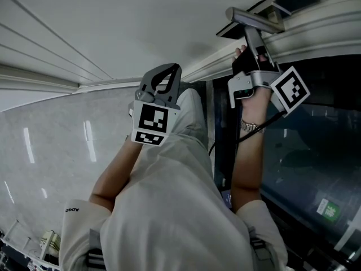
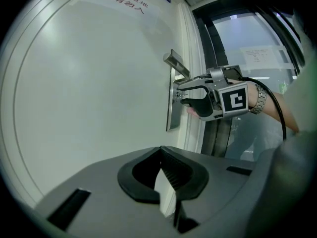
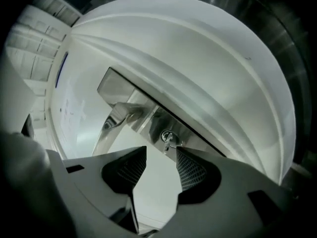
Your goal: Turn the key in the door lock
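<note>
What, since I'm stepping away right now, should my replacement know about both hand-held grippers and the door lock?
Left hand-held gripper: shut, empty, back from the door.
Right hand-held gripper: open, lined up on the key, which sits just ahead between its jaws, not gripped.
The key is in the lock plate, below the handle.
Done: approach. Left: close on the key and turn it.
</note>
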`<move>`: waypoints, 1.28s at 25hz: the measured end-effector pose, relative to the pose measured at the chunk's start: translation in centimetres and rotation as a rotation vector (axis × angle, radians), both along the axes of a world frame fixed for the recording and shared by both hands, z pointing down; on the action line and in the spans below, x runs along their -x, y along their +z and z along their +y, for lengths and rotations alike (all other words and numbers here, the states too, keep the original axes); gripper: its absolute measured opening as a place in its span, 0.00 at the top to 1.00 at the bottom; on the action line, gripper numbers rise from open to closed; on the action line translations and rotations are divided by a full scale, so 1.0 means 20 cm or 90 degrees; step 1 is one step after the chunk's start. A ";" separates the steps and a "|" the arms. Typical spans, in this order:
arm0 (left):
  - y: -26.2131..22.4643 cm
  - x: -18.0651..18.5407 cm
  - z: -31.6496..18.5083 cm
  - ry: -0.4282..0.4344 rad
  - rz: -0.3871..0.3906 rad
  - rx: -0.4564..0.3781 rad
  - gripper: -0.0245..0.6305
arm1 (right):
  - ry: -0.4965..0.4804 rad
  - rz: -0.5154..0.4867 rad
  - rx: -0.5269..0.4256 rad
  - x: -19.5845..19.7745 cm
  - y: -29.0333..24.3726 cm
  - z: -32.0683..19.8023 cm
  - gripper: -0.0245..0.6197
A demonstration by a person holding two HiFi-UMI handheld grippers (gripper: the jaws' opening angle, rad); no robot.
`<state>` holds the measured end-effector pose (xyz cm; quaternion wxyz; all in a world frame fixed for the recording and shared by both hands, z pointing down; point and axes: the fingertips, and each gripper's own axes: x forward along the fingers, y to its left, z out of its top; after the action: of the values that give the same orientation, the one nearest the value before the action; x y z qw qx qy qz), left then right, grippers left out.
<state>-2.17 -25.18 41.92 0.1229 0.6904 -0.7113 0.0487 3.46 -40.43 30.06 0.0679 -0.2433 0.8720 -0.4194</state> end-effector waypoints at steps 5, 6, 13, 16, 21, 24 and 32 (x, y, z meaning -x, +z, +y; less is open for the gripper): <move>0.01 0.01 -0.01 -0.001 0.003 0.003 0.95 | -0.026 0.119 -0.126 0.02 0.00 0.04 0.71; 0.01 0.01 0.00 -0.002 0.005 0.004 0.95 | -0.013 0.144 -0.142 0.01 0.01 0.04 0.71; 0.01 0.03 0.01 -0.005 0.005 0.004 0.95 | 0.053 0.401 -0.390 -0.06 0.05 0.02 0.71; 0.01 0.03 0.01 -0.005 0.006 0.005 0.95 | 0.081 0.525 -0.529 -0.09 0.03 0.00 0.71; 0.01 0.02 0.00 -0.002 0.003 0.003 0.95 | 0.093 0.703 -0.747 -0.06 0.00 0.03 0.71; 0.01 0.01 -0.01 0.001 0.003 0.003 0.95 | 0.088 0.765 -0.807 -0.05 0.00 0.04 0.71; 0.01 0.01 -0.02 0.003 0.003 0.005 0.95 | 0.058 0.843 -0.893 0.03 -0.01 0.01 0.71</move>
<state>-2.35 -25.64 42.20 0.1272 0.6920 -0.7089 0.0499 2.96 -40.16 29.86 -0.2914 -0.3679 0.7756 0.4222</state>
